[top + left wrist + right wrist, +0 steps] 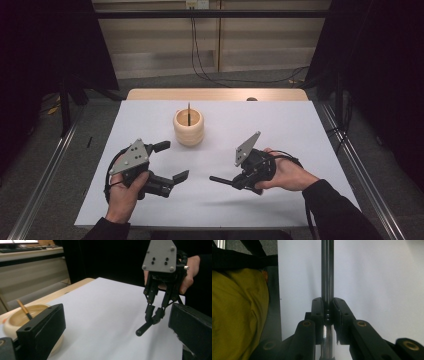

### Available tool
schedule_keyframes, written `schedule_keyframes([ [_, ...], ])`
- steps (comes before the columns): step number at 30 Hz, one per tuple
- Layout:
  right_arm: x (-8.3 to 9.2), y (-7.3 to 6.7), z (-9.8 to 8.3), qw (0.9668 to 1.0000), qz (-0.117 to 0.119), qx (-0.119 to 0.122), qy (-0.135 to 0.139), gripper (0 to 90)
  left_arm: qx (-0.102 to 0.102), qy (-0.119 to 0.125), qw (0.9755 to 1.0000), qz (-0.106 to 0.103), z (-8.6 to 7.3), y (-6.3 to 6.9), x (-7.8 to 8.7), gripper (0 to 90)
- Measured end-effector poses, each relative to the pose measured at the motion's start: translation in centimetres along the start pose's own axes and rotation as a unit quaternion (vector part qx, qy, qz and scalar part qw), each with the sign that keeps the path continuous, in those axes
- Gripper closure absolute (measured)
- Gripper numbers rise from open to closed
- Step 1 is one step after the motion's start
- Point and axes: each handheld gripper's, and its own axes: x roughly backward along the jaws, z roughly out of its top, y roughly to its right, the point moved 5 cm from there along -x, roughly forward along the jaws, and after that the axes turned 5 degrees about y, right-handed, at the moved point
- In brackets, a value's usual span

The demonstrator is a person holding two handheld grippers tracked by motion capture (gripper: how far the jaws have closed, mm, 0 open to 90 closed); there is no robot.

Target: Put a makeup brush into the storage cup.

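Right gripper [235, 180]: jaws clamped on a dark rod [327, 272], near the table's [300, 125] front edge | Left gripper [172, 161]: jaws wide, empty | Wooden cup [189, 127]: toward the far edge; stick [24, 309] inside, lower end hidden.

Both claws matte black, two-jaw, linkage arms with brass-coloured pivot bushings. Left claw [167, 162]: broad blocky jaws, screw hole in one. Right claw [153, 317]: slimmer jaws. Each carries a grey three-cornered plate [131, 155] with dark screw holes. Black cable [107, 182] trails from the left claw. Person wears dark long sleeves [335, 210].
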Motion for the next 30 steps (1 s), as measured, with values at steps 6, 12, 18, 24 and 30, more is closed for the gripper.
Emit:
schedule_keyframes([
  [6, -0.2, -0.2, 0.0, 1.0, 0.003, 0.003, -0.005, 79.8, -0.004, -0.025, 0.9991, -0.033, 0.1, 0.4, -1.1, 1.2],
  [12, -0.3, -0.3, 0.1, 0.9999, 0.003, 0.008, -0.01, 79.8, -0.015, -0.06, 0.9957, -0.07, 0.2, 1.0, -2.2, 1.9],
  [18, -0.4, -0.4, 0.5, 0.9995, 0.007, 0.016, -0.025, 79.8, -0.025, -0.099, 0.9897, -0.1, 0.1, 1.6, -3.1, 1.9],
  [24, -1.2, -1.0, 0.7, 0.9988, 0.012, 0.021, -0.043, 79.8, -0.035, -0.148, 0.9826, -0.106, -1.1, 1.8, -4.1, 1.6],
  [30, -1.6, -1.0, 0.8, 0.9981, 0.011, 0.03, -0.053, 79.8, -0.041, -0.184, 0.9751, -0.116, -2.2, 2.1, -4.9, 2.4],
])
